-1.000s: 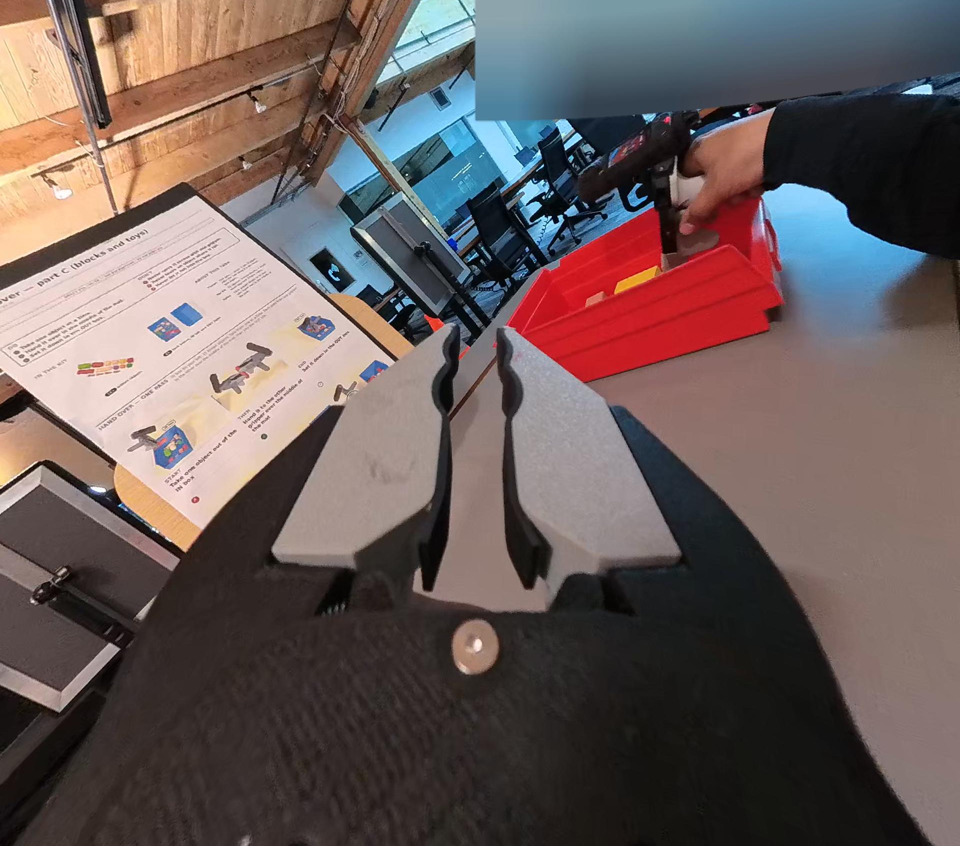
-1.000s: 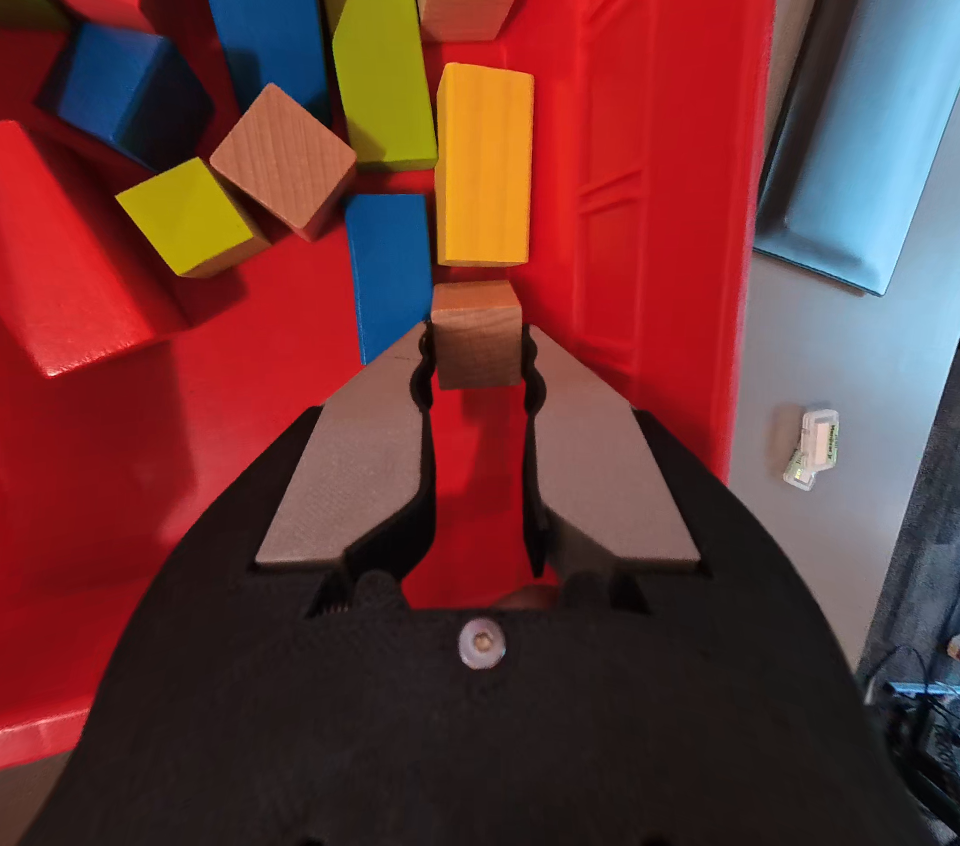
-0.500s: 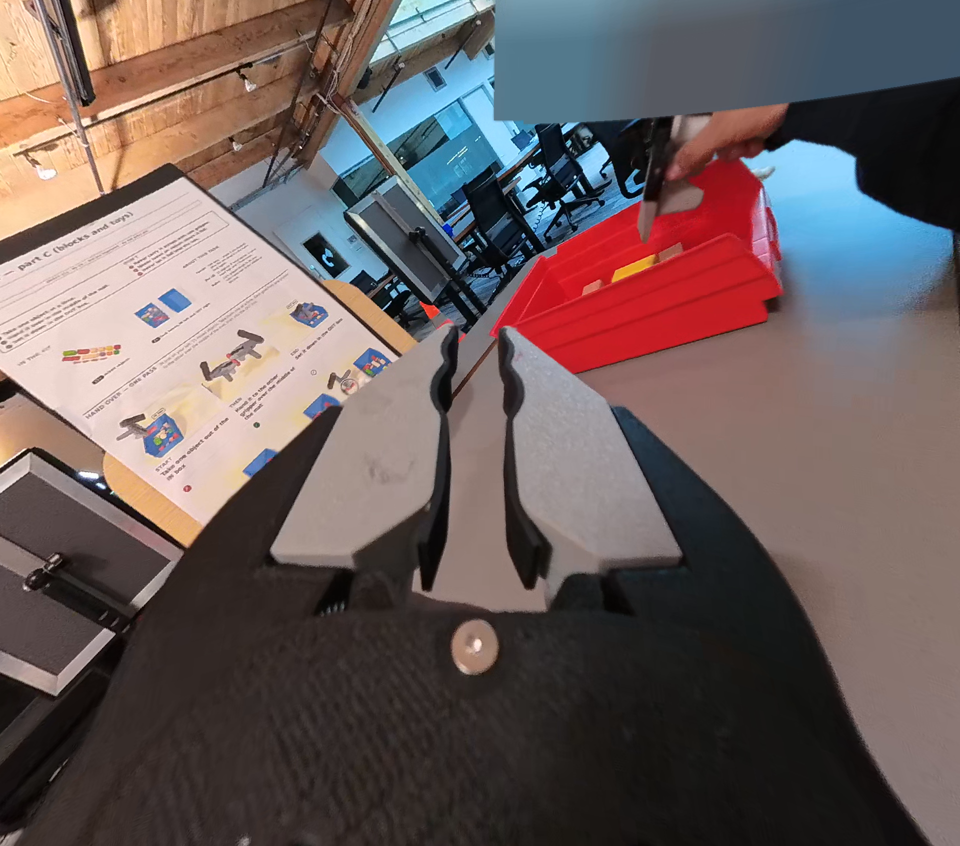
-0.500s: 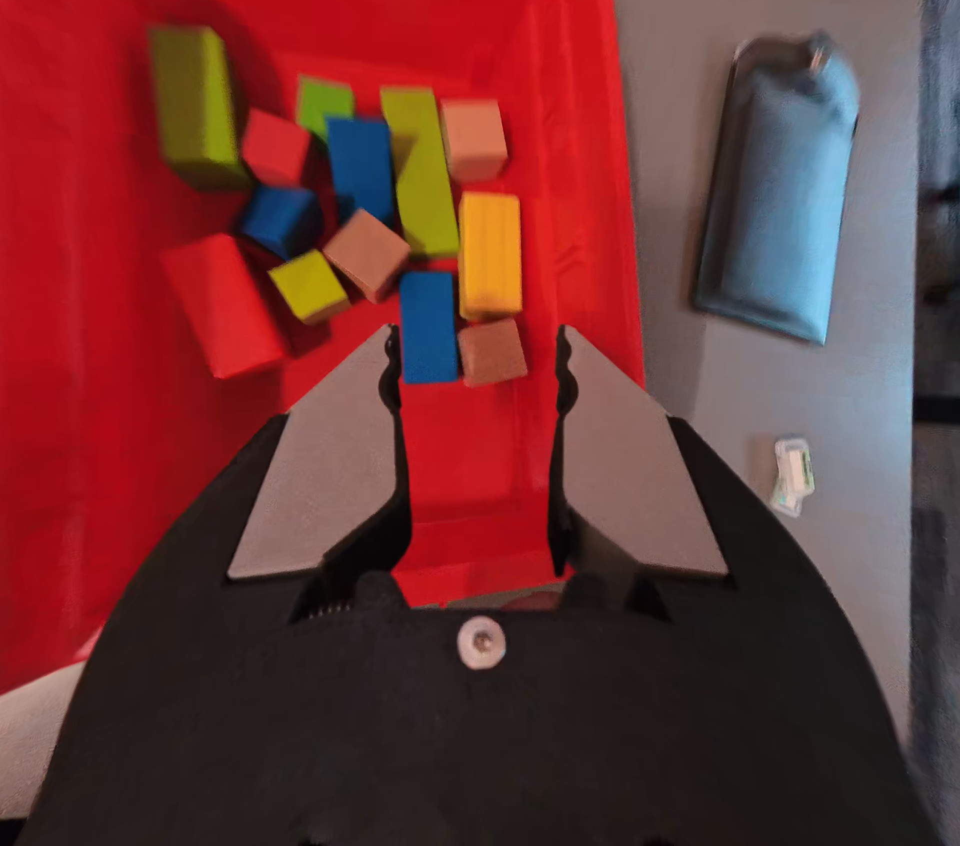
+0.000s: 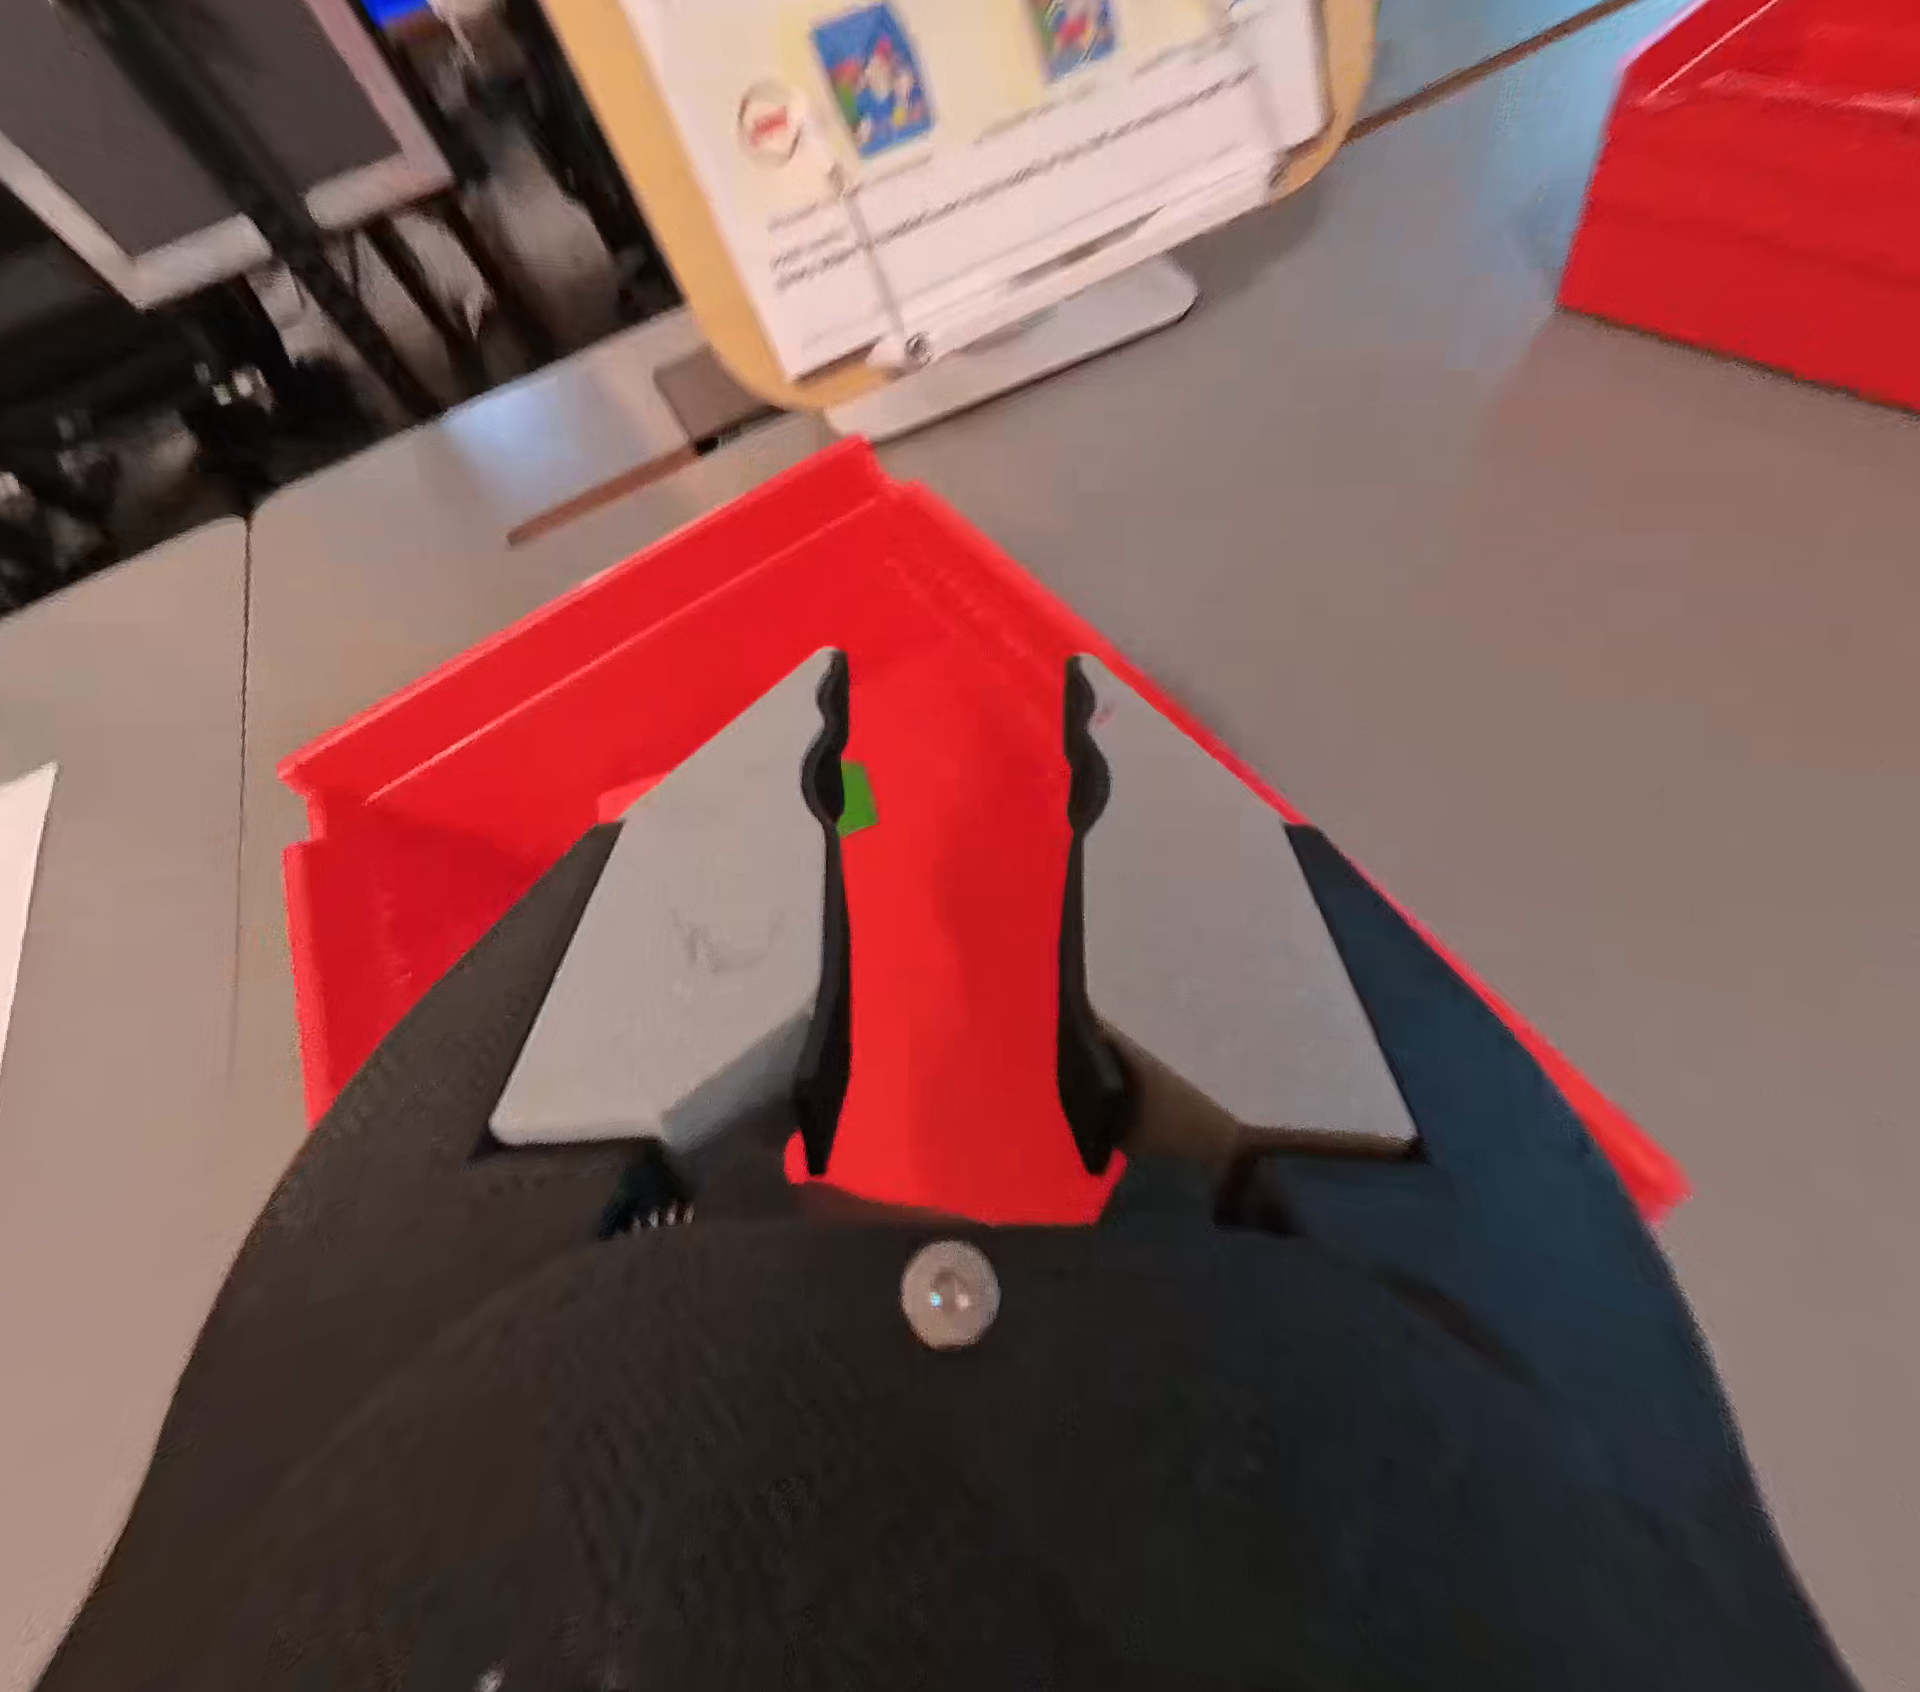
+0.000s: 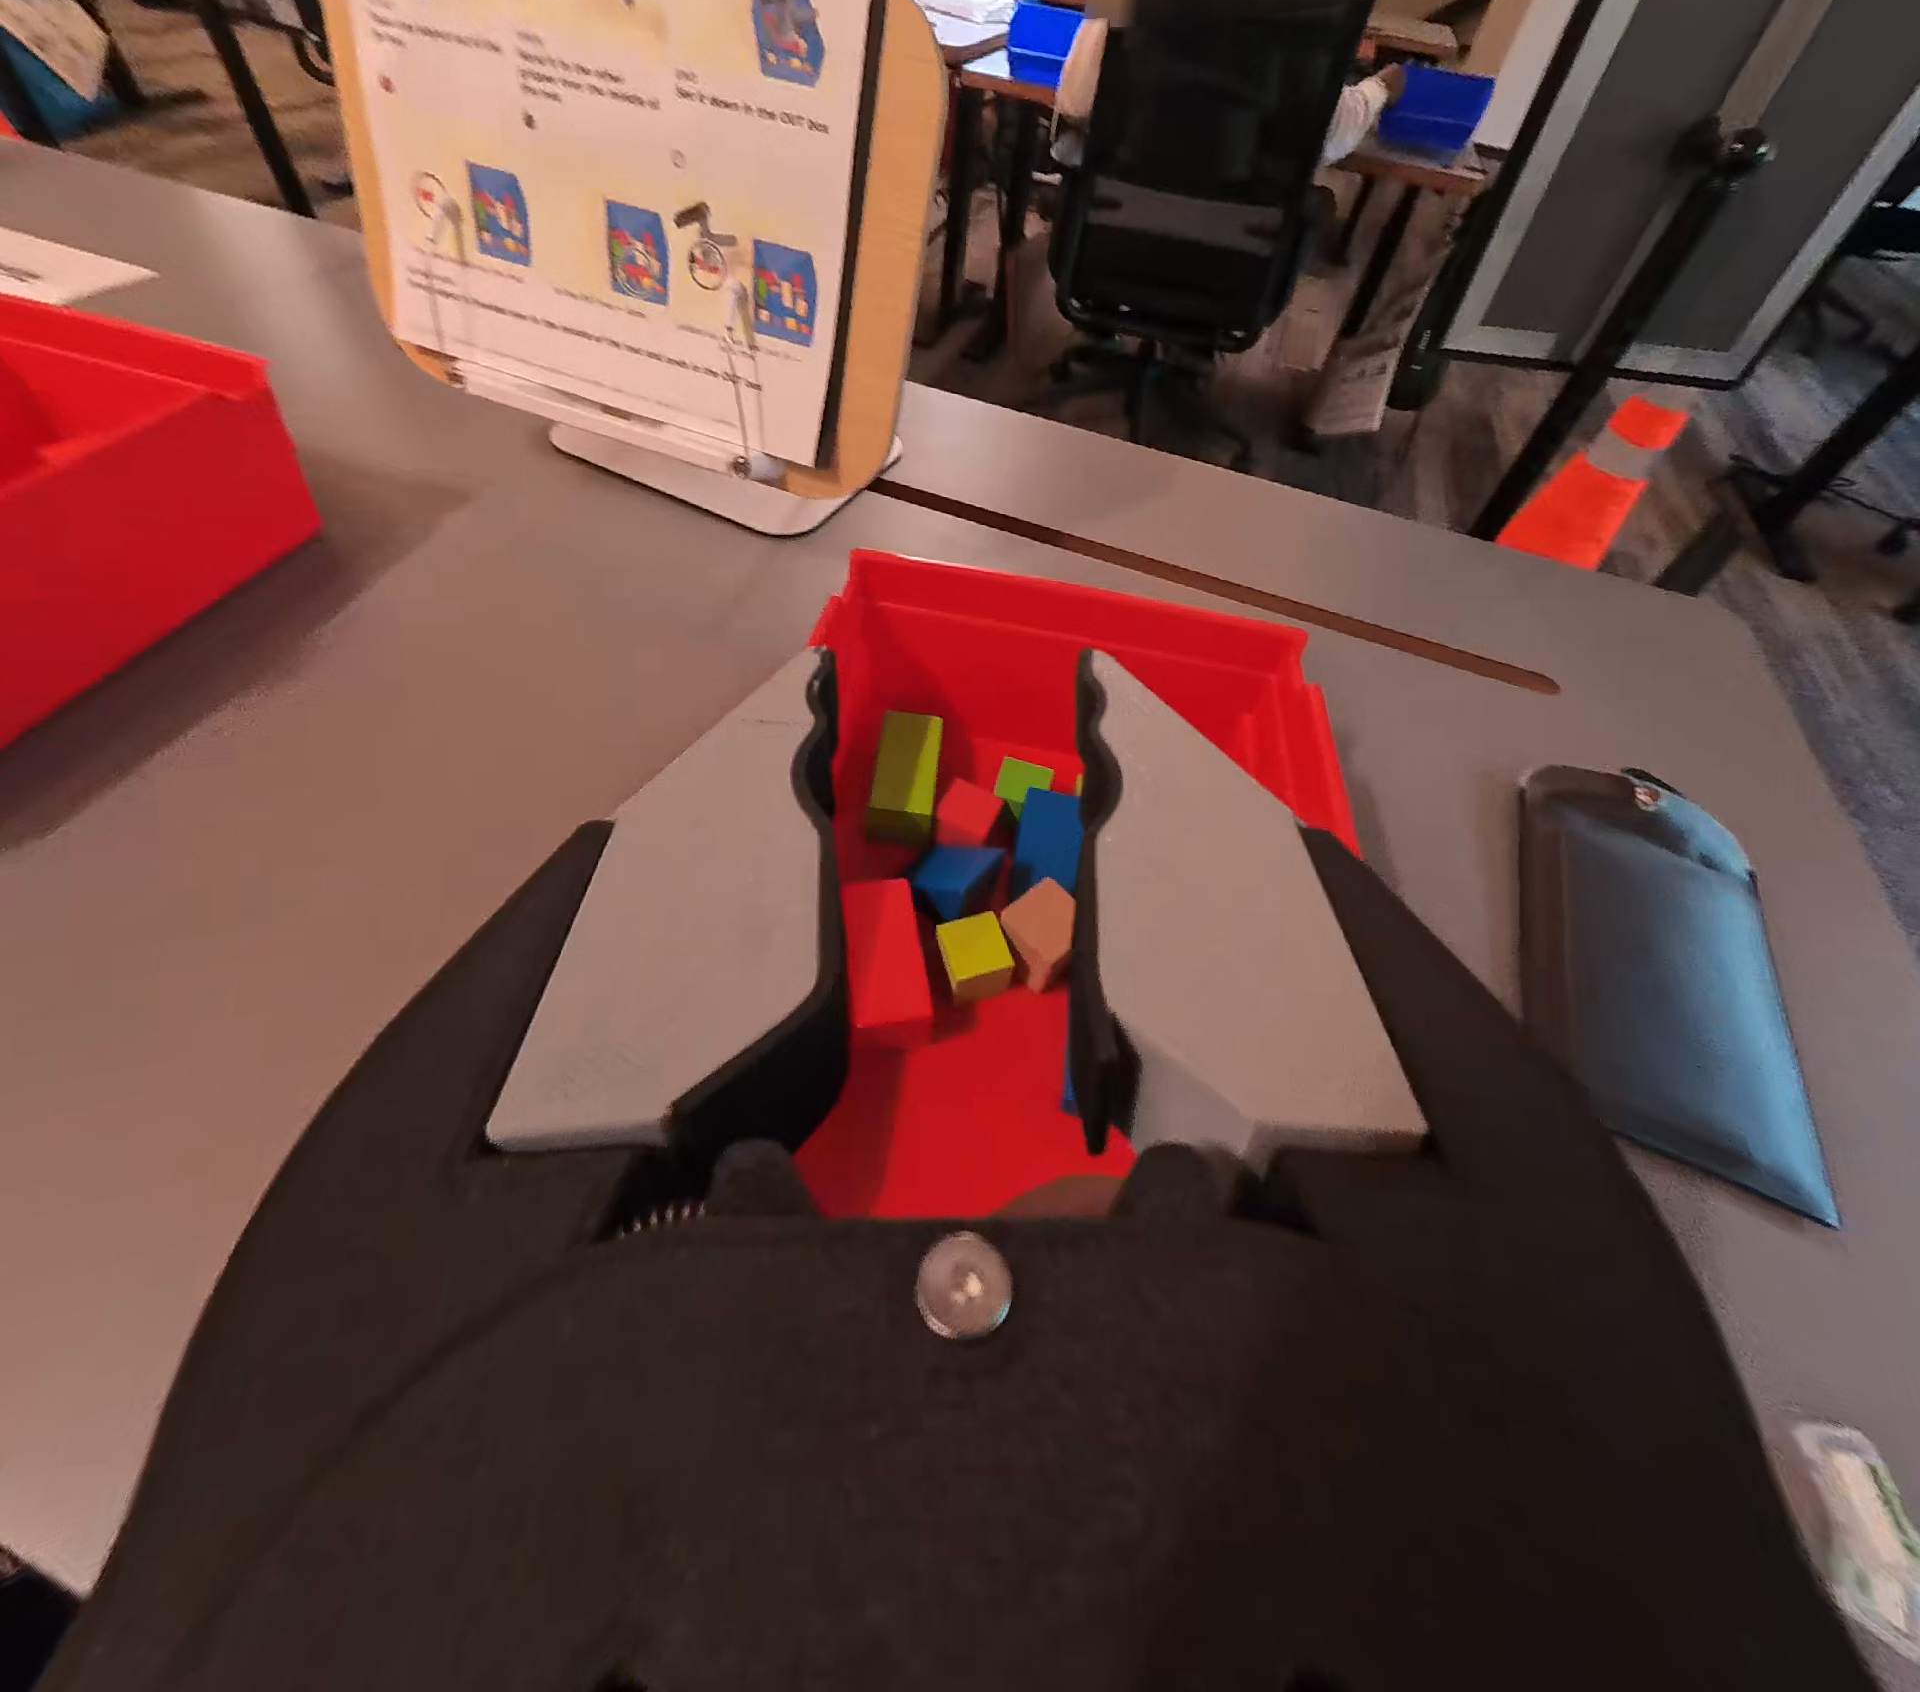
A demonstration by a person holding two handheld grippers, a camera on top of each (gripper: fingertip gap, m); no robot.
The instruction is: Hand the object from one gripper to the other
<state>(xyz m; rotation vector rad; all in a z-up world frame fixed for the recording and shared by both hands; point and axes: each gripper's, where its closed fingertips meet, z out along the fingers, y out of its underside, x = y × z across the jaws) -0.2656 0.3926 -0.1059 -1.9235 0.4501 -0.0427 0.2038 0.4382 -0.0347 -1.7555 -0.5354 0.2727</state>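
Left gripper [image 5: 948, 686] jaws apart, right gripper [image 6: 948, 686] likewise

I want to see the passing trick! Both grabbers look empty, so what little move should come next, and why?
Probably lower the right gripper into the red bin and close on one block, maybe the lime cube. Its jaws are open with nothing between them, and it hangs above the blocks. The left gripper is open and empty too, over another red bin, so nothing can be passed yet.

both left gripper [image 5: 948, 686] and right gripper [image 6: 948, 686] gape apart, holding nothing.
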